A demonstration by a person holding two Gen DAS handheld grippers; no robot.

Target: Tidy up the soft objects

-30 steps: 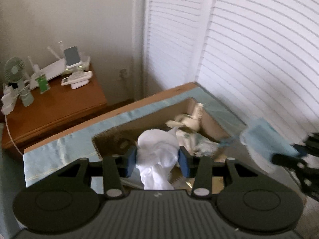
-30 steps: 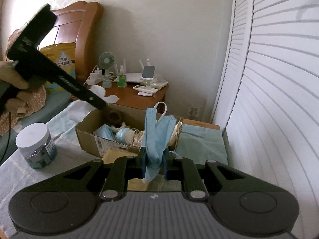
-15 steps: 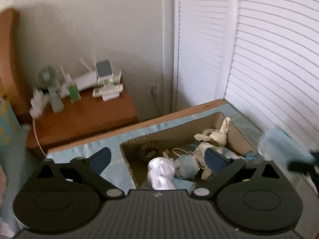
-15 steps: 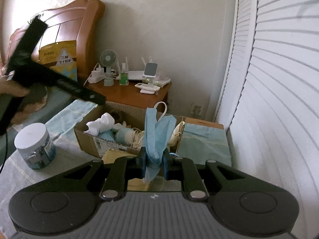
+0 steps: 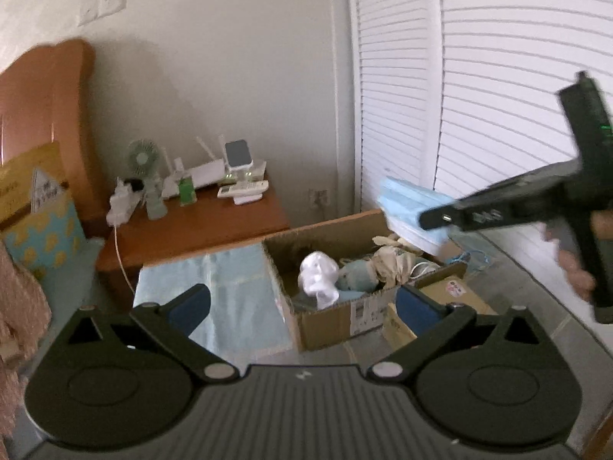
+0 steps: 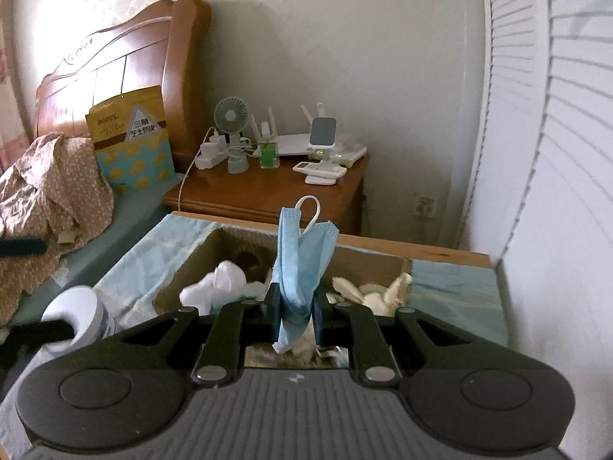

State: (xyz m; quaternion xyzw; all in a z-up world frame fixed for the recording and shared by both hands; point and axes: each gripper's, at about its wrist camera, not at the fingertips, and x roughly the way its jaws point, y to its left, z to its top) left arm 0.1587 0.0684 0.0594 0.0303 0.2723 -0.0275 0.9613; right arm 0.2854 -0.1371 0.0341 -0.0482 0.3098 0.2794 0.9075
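My left gripper stands spread wide with nothing between its pads, while my right gripper is pressed together on a blue face mask — it hangs upright just above the cardboard box. Inside the box lie a white bundle of cloth and other soft things; beyond it stands the wooden nightstand with a small fan.

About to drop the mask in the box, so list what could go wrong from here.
1. The mask is pinched low, with most of it and its ear loop standing above the right gripper; on release the loop may snag a finger instead of falling.
2. The box already holds a white cloth and other soft items, so the mask may drape over the rim.
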